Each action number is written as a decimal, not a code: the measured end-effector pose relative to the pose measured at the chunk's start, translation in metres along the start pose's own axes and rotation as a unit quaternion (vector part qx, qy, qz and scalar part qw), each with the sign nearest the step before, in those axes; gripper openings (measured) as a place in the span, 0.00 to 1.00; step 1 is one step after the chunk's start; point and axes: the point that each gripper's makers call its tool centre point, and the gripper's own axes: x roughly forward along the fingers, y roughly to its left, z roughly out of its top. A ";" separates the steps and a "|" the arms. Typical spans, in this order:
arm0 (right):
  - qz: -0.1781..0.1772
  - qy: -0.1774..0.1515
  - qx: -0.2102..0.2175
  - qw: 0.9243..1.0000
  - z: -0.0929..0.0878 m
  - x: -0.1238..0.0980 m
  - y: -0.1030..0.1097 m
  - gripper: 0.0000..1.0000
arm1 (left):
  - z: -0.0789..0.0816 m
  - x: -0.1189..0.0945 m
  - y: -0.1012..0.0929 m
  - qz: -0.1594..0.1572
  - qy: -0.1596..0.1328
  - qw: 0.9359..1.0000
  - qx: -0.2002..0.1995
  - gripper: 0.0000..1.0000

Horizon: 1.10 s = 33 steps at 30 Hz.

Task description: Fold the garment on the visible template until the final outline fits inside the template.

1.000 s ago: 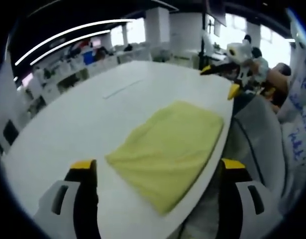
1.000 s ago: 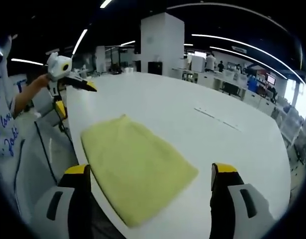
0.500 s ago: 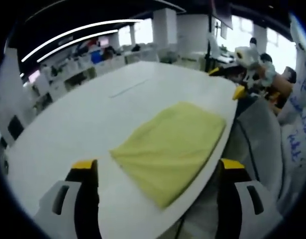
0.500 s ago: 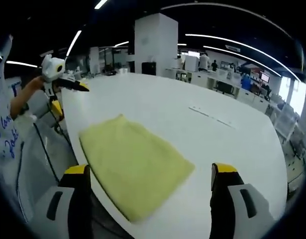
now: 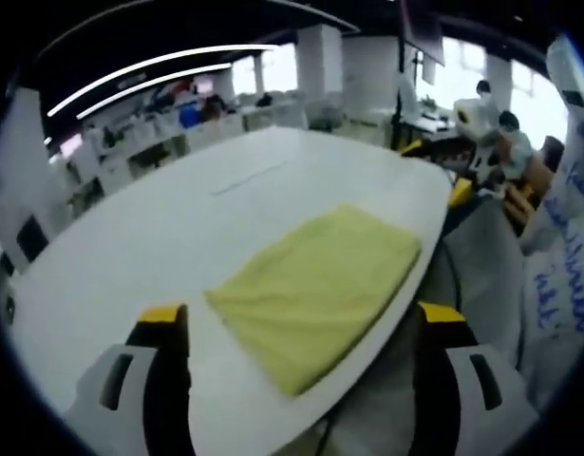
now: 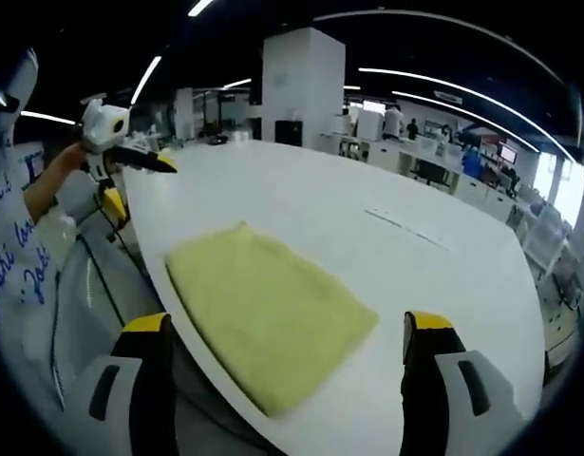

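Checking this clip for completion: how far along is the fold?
Done: the yellow garment lies folded into a flat, compact rectangle at the white table's near edge. In hand: nothing; the left gripper and right gripper are open, apart from the cloth. Left: confirming fit, since no template outline can be made out.

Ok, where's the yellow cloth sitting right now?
The folded yellow cloth lies flat on the white table along its near edge, ahead of both open hand-held grippers; in the right gripper view it sits left of centre.

Ceiling light strips (image 6: 434,81) and bright windows (image 5: 519,85) light both soft, slightly blurred views, strongly curved at the edges.
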 end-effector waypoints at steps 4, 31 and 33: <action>-0.002 0.000 0.006 1.000 -0.003 -0.002 0.002 1.00 | -0.004 -0.003 -0.002 0.005 0.004 1.000 -0.005 0.94; 0.007 0.021 0.045 0.999 -0.034 -0.001 0.006 0.87 | -0.030 0.003 0.006 -0.002 -0.008 0.998 -0.059 0.74; 0.010 0.026 0.053 0.998 -0.040 0.001 0.006 0.85 | -0.033 0.005 0.006 -0.009 -0.009 0.997 -0.072 0.70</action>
